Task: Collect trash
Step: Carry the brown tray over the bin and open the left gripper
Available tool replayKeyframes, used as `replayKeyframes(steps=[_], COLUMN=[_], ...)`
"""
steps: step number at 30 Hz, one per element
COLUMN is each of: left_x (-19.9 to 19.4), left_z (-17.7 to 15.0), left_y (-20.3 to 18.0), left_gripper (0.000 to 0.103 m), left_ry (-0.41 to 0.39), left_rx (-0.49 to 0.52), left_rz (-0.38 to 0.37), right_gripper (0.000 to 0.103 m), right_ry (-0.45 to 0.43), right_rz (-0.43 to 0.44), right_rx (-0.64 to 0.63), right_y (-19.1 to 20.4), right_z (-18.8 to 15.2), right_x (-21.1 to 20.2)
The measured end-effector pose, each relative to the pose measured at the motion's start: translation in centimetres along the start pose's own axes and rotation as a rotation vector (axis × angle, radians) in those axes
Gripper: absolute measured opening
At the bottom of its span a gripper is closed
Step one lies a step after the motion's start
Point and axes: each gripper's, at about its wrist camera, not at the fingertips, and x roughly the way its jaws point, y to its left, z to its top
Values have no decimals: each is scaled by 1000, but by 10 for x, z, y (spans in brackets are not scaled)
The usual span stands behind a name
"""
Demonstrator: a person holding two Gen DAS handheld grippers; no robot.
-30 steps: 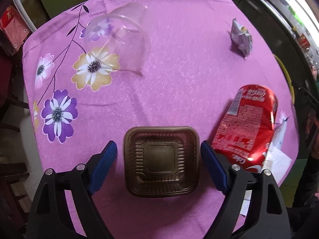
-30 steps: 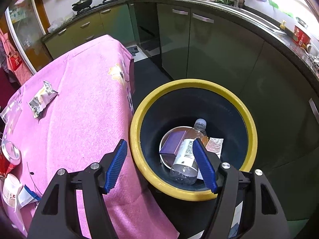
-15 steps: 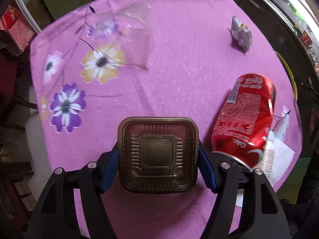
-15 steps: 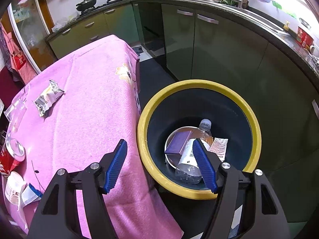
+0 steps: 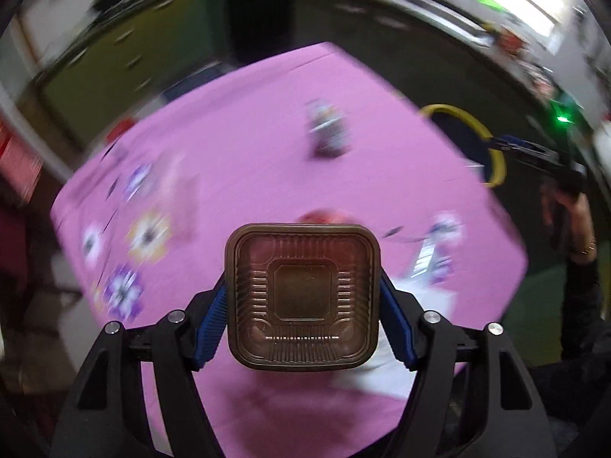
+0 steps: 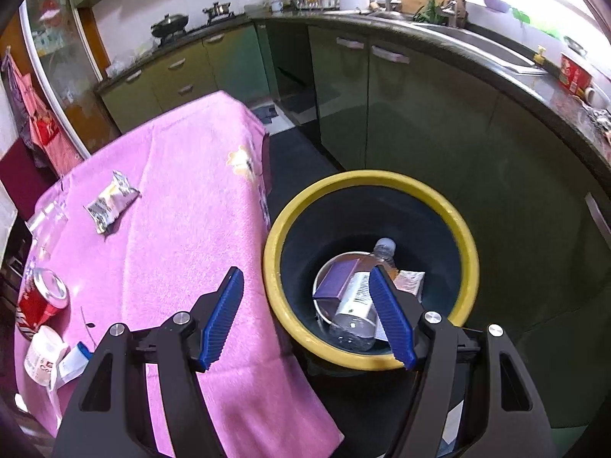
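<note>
Overhead, pink tablecloth (image 6: 179, 229) – left tongs (image 5: 303, 305) grip brown tray (image 5: 303, 294), right tongs (image 6: 305, 316) wide.

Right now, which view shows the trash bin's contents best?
The right wrist view: it looks down into the yellow-rimmed bin, showing a bottle and purple box. The blurred left wrist view catches only part of the rim.

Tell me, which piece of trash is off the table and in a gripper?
The brown plastic tray, clamped in the left gripper. The red can and snack packet lie on the pink tablecloth.
</note>
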Motion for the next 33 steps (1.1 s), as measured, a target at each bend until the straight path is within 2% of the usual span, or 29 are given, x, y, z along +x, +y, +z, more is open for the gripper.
replayKeyframes(steps=[5, 10, 15, 19, 23, 26, 27, 30, 33], left_x=[7, 46, 114, 171, 228, 258, 265, 262, 217], left_z=[54, 117, 178, 207, 226, 233, 236, 238, 233], left_y=[-78, -160, -229, -264, -288, -296, -297, -291, -273], left_gripper=[67, 67, 67, 67, 68, 77, 77, 77, 77], left_ry=[-38, -6, 34, 80, 115, 138, 140, 132, 52], left_rx=[165, 265, 320, 328, 334, 321, 309, 280, 272], left_rz=[-84, -191, -218, -219, -200, -171, -167, -186, -218], right_gripper=[68, 71, 72, 73, 73, 73, 73, 73, 73], right_ry=[-69, -135, -197, -224, -231, -224, -223, -221, -223], right_rz=[21, 39, 44, 34, 21, 9, 7, -3, -8], right_rx=[24, 46, 73, 106, 133, 144, 146, 150, 146], right_y=[-22, -45, -71, -93, -108, -115, -115, -117, -115], right_z=[-4, -11, -27, -42, -52, -59, -60, -63, -63], right_x=[-40, -79, -117, -138, -148, -154, -154, -156, -158])
